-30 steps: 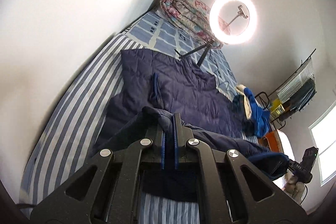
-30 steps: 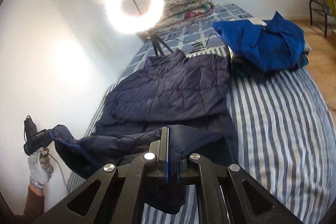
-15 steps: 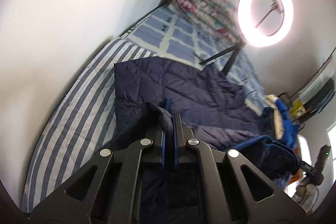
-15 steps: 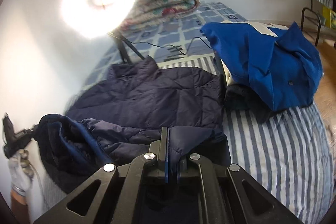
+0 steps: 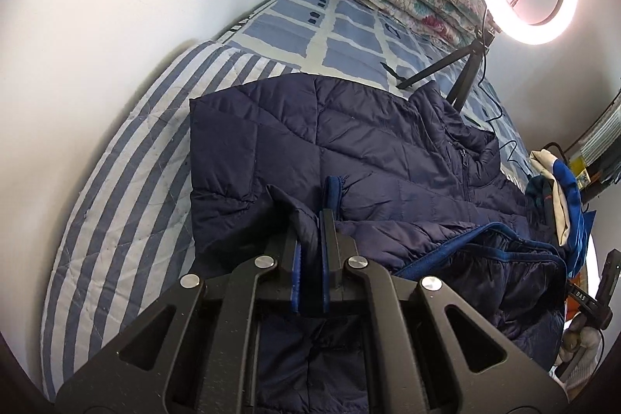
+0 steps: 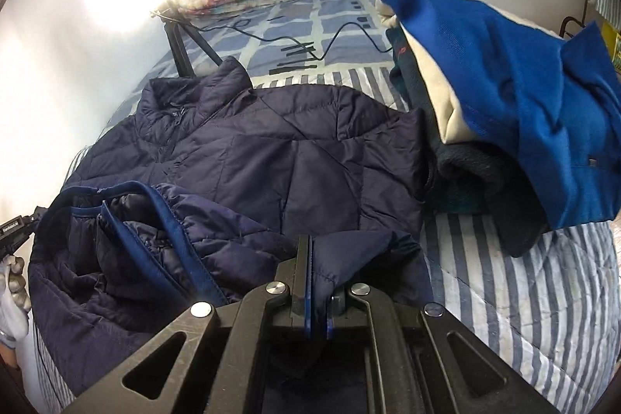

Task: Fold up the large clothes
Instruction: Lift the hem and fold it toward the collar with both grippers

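Both claws, our left gripper (image 5: 310, 239) and right gripper (image 6: 318, 270), stay clamped on the navy jacket (image 5: 349, 150). We have carried its hem farther up the striped bed (image 5: 128, 181), over the body, since a second ago.

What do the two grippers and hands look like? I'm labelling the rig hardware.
Both grippers, left and right, are matte black, with flat triangular cut-out arms, round silver screws and blue-padded fingers. The other gripper's black body shows white lettering. Each hand wears a white glove; no sleeves or gripper cables are clearly visible.
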### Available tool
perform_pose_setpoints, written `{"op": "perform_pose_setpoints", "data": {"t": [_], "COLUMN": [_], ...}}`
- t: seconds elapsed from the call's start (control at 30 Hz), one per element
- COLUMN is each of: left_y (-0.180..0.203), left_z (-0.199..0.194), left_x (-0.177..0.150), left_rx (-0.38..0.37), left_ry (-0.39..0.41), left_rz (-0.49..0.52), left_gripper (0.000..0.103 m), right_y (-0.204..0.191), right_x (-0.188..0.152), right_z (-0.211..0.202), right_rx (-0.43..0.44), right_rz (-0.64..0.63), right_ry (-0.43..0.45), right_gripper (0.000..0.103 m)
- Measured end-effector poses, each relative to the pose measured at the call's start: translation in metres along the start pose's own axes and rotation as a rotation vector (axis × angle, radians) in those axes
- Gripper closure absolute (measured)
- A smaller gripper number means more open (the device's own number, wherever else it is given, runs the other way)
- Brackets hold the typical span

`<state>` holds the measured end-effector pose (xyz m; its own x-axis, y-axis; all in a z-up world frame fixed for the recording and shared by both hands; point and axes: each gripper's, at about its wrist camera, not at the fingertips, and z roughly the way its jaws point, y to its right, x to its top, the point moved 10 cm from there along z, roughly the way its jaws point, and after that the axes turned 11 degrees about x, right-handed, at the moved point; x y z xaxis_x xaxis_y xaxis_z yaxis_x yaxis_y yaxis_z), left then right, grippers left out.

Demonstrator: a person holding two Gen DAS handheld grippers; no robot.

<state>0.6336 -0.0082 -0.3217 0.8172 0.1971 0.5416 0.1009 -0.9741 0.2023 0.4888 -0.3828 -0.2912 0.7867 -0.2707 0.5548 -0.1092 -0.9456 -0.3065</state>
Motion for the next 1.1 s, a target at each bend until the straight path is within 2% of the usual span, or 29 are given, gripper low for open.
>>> {"op": "perform_pose_setpoints", "data": {"t": [0.07,0.1,0.13,0.2,0.27,0.3,0.33,0.4,0.5,0.63,0.67,0.73,0.77,0.83,0.9,1.0,1.1], "left_y": [0.0,0.001,0.001,-0.001,-0.01,-0.015,-0.021,-0.035,-0.053,-0.062,-0.062,-0.056,-0.052,-0.046,-0.039,-0.032,-0.031], "left_z": [-0.002,-0.005,-0.01,-0.023,-0.039,-0.045,-0.048,-0.049,-0.034,-0.007,-0.003,0.003,0.006,0.008,0.004,-0.004,-0.016], "left_x": [0.003,0.006,0.009,0.017,0.026,0.029,0.03,0.025,0.008,-0.02,-0.024,-0.032,-0.035,-0.039,-0.039,-0.037,-0.026], "left_rx": [-0.013,-0.024,-0.043,-0.067,-0.062,-0.055,-0.047,-0.025,0.018,0.037,0.039,0.039,0.045,0.071,0.097,0.119,0.144], "left_ry": [-0.009,-0.012,-0.007,0.018,0.067,0.083,0.093,0.081,0.017,-0.081,-0.085,-0.101,-0.11,-0.101,-0.071,-0.031,0.037], "left_rz": [0.007,0.004,-0.002,-0.006,-0.004,-0.003,0.0,0.008,0.038,0.054,0.056,0.079,0.095,0.142,0.188,0.231,0.238], "left_gripper": [0.08,0.066,0.057,0.051,0.04,0.035,0.034,0.034,0.034,0.035,0.036,0.06,0.065,0.085,0.096,0.099,0.1], "right_y": [-0.002,-0.004,-0.004,-0.007,-0.009,-0.009,-0.009,0.0,0.014,0.027,0.027,0.025,0.025,0.021,0.014,0.006,0.0], "right_x": [0.002,0.003,0.004,0.007,0.009,0.008,0.008,0.008,0.006,-0.009,-0.011,-0.014,-0.015,-0.018,-0.022,-0.025,-0.023], "right_z": [0.001,-0.001,-0.005,-0.011,-0.022,-0.03,-0.036,-0.053,-0.066,-0.05,-0.045,-0.033,-0.03,-0.02,-0.014,-0.012,-0.021], "right_rx": [0.025,0.039,0.054,0.096,0.131,0.146,0.151,0.125,0.094,0.076,0.085,0.101,0.104,0.104,0.092,0.066,0.03], "right_rz": [-0.003,-0.006,-0.005,-0.003,-0.01,-0.018,-0.024,-0.032,-0.023,-0.018,-0.013,0.001,0.002,-0.015,-0.047,-0.095,-0.133], "right_ry": [-0.002,-0.001,0.002,0.01,0.021,0.033,0.045,0.094,0.139,0.063,0.049,0.026,0.019,-0.015,-0.052,-0.066,-0.04], "right_gripper": [0.097,0.093,0.091,0.082,0.075,0.066,0.059,0.025,0.023,0.024,0.024,0.028,0.035,0.049,0.079,0.099,0.102]}}
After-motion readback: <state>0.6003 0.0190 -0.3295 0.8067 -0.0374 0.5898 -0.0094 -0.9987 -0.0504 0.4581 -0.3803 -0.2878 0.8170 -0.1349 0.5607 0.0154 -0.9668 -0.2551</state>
